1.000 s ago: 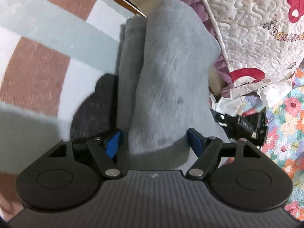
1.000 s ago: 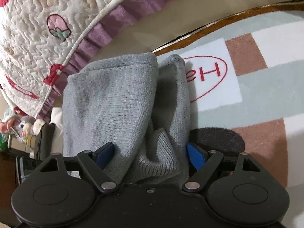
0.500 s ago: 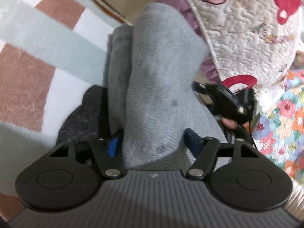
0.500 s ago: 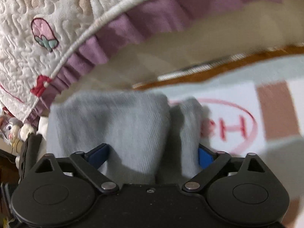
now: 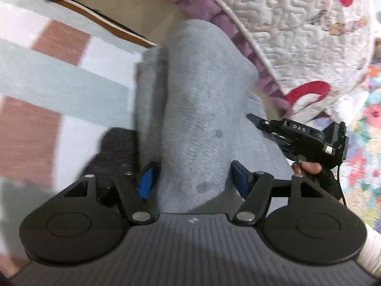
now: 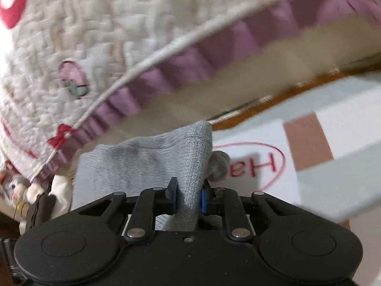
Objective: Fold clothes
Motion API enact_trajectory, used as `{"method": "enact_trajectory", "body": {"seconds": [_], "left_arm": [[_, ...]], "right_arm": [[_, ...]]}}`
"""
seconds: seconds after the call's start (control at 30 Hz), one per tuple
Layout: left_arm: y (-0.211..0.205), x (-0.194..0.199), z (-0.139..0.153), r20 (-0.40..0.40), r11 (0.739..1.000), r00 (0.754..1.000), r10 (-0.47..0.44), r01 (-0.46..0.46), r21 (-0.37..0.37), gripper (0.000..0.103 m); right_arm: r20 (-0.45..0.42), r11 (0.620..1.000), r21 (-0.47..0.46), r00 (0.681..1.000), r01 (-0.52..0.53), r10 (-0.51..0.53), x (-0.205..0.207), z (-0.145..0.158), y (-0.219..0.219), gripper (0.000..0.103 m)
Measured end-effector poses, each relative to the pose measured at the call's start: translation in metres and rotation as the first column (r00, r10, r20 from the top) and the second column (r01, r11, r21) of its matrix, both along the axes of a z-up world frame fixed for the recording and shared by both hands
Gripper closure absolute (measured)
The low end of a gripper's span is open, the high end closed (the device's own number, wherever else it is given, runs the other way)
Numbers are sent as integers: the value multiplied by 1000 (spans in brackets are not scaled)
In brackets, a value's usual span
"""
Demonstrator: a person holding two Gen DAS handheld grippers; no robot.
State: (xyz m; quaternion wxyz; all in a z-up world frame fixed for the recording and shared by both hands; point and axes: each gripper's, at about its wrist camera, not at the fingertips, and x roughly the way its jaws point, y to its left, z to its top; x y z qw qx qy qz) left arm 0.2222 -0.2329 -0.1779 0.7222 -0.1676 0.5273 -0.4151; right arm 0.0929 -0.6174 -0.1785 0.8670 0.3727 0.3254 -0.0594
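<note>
A grey knitted garment [image 5: 195, 109] lies bunched lengthwise on a checked rug [image 5: 59, 78]. My left gripper [image 5: 193, 178] is open, its blue pads standing either side of the garment's near end. My right gripper [image 6: 189, 196] is shut on a fold of the same grey garment [image 6: 147, 164] and holds it raised above the rug [image 6: 333, 143]. The right gripper also shows in the left wrist view [image 5: 300, 138], at the garment's right side, held by a hand.
A quilted white bedspread with a purple frill [image 6: 119, 59] hangs just behind the garment, also in the left wrist view [image 5: 297, 35]. A floral cloth [image 5: 366, 143] lies at the right. Small toys [image 6: 14, 188] sit at the left edge.
My right gripper has closed on the garment's fold and lifted it; its jaws were open around the cloth a second ago. The left gripper has stayed open and shifted slightly along the garment.
</note>
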Motion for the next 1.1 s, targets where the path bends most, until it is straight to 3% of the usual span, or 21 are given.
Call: {"method": "enact_trajectory", "body": {"seconds": [0.1,0.17,0.23,0.33,0.4,0.47,0.57,0.6,0.7,0.87,0.97,1.0,1.1], "left_arm": [[27,-6,17,-24,997,998,57,-56,46,34],[41,-11,12,-105,997,992,70,-68,21,33],[48,-19,-9,-253,998,966,49,-54,-13,33],[52,-31,-40,-399,996,915,49,-73,-45,34],[49,-33,-46,-404,994,913,58,-90,-60,35],[48,-34,-44,-360,990,930,77,-113,-80,35],[47,-36,-36,-293,990,953,81,-111,-88,40],[46,-37,-33,-269,990,960,81,-108,-89,41],[44,-40,-26,-203,993,976,78,-94,-72,41],[31,-37,-19,-138,994,987,81,-90,-59,42],[30,-37,-18,-114,995,991,77,-84,-57,42],[30,-38,-18,-108,995,991,80,-86,-58,42],[28,-39,-16,-71,995,994,82,-85,-49,41]], "right_arm": [[-38,997,-63,999,-34,31,7,5,7,82],[-74,991,-112,996,-67,59,15,8,10,81],[-111,983,-158,991,-97,80,21,11,12,78],[-156,962,-236,982,-139,104,26,16,18,74],[-145,956,-276,987,-104,66,19,23,23,67],[-125,948,-313,992,-57,18,10,31,27,62],[-10,939,-320,991,126,-137,-34,52,43,55],[34,935,-299,982,189,-188,-53,58,50,45],[93,927,-149,938,344,-333,-116,60,73,41],[11,880,138,888,454,-460,-145,35,97,39],[-60,807,301,855,508,-516,-161,19,112,38],[-85,776,352,843,524,-531,-166,14,116,33],[-167,661,493,808,565,-565,-181,-1,131,29]]}}
